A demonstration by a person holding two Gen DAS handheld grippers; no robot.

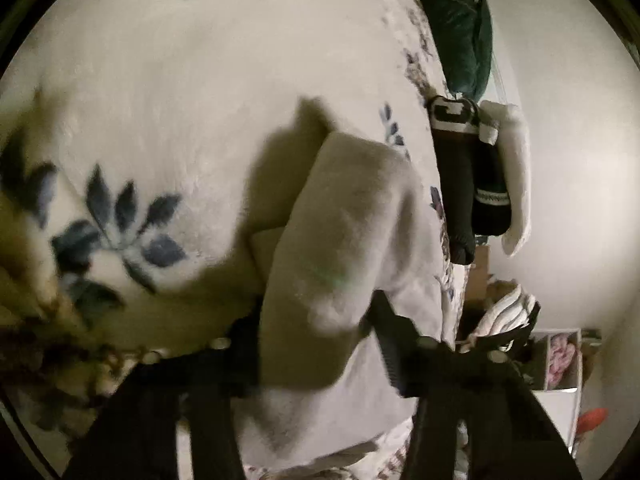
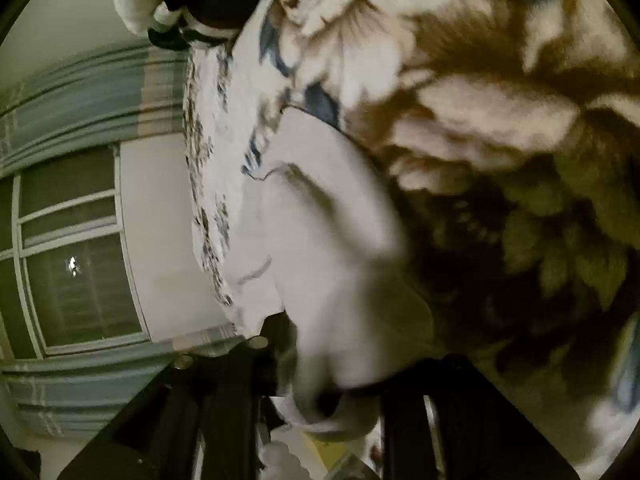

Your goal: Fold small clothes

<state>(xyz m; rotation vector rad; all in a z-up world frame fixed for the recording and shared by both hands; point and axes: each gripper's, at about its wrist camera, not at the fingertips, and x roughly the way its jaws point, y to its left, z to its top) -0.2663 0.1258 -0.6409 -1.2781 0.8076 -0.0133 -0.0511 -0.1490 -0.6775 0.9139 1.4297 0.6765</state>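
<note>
Left wrist view
- Left gripper (image 1: 316, 344): I see its two black fingers closed on the near end of a white sock (image 1: 344, 232); the cloth fills the gap between them, so I call it clamped.
- Sock's lie: its long axis runs from my fingers up and away over the floral blanket (image 1: 160, 120), the far end bent over and free.
- Around: folded dark socks (image 1: 464, 184) and another white one (image 1: 516, 176) lie well apart at the blanket's right edge, below a green cushion (image 1: 460, 28). Nothing stands between the claw and the far end.

Right wrist view
- Right gripper (image 2: 328, 384): blurred, but the fingers sit on either side of the white sock (image 2: 320, 248) with cloth bunched between them; I judge it clamped on that end.
- Sock's lie: it stretches up and away from the fingers over the brown-flowered fleece (image 2: 500, 140).
- Around: a window (image 2: 76, 252) and curtain far left, clear of the work.
- Judgement: each hand seems to hold an end; bringing the ends together is what the fold turns on.
</note>
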